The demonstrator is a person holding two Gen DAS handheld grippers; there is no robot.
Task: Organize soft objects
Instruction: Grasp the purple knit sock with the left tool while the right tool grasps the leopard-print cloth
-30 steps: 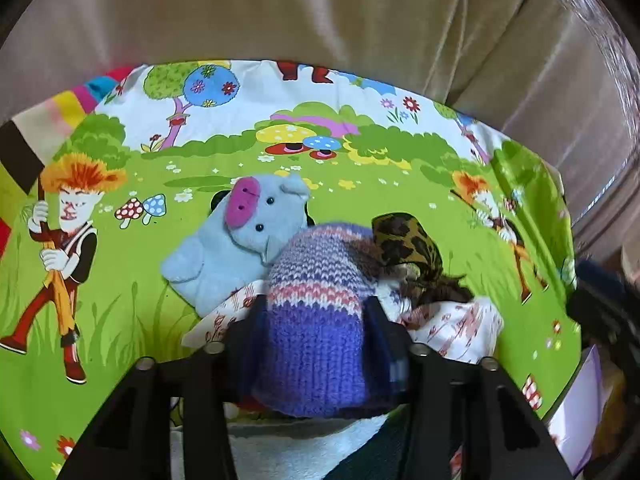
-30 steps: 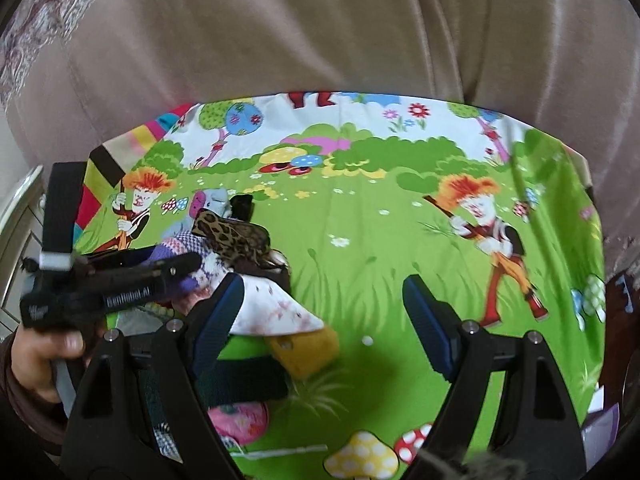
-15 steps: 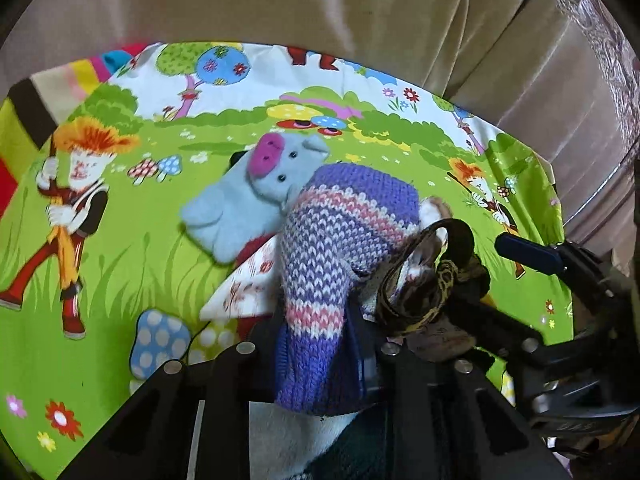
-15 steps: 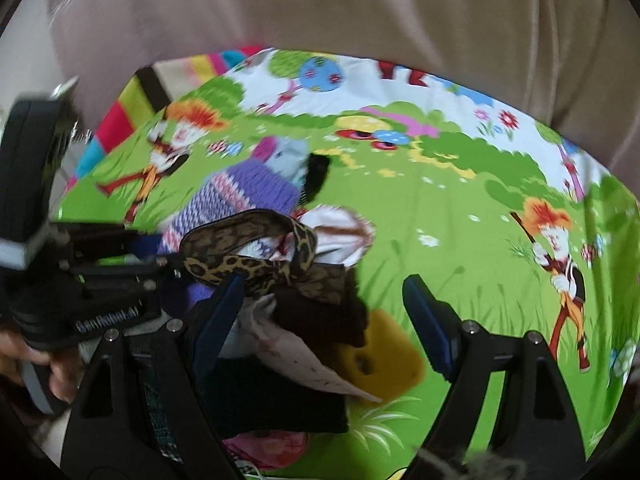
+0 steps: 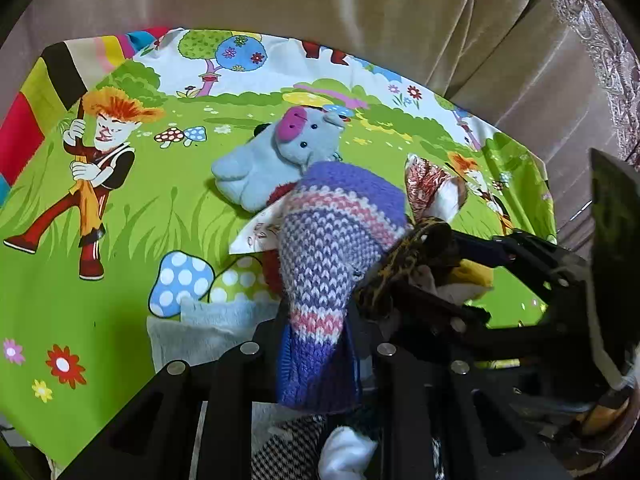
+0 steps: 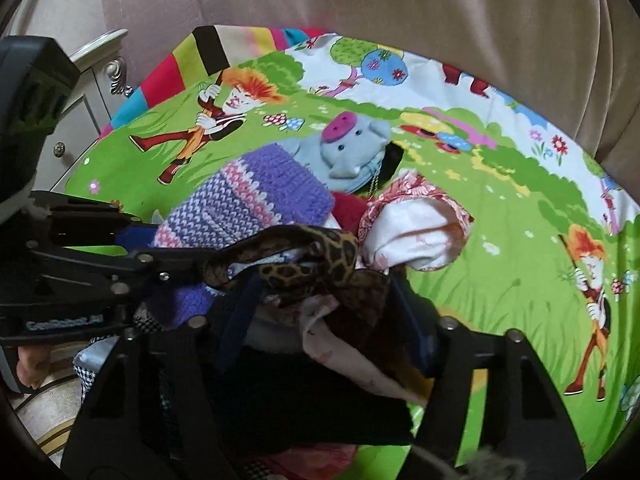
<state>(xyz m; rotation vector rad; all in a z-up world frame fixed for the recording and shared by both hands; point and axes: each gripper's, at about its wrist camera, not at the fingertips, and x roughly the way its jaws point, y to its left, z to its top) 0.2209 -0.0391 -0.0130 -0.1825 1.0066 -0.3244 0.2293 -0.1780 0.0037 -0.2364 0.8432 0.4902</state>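
Note:
A purple, pink and white knitted piece (image 5: 332, 232) stands up out of a heap of soft things, pinched at its lower end by my left gripper (image 5: 320, 320), whose jaws are still closing on it. Just right of it, a leopard-print cloth band (image 6: 304, 256) lies between the closing jaws of my right gripper (image 6: 326, 312), and the pads press on it and the dark cloth under it. In the left wrist view the right gripper (image 5: 428, 264) reaches in from the right. A grey-blue pig plush (image 5: 280, 160) lies behind the heap.
A red-and-white patterned cloth (image 6: 416, 236), a black cloth (image 6: 320, 392), a white fluffy towel (image 5: 200, 328) and a houndstooth cloth (image 5: 288, 452) sit in the heap on a cartoon-print sheet (image 5: 120, 240). A beige sofa back (image 5: 320, 8) rises behind. A pale cabinet (image 6: 88, 96) stands at left.
My left gripper has narrowed on the knitted piece and drawn it upright. The right gripper has come in low over the heap, rolled, and its jaws have closed in around the leopard-print band.

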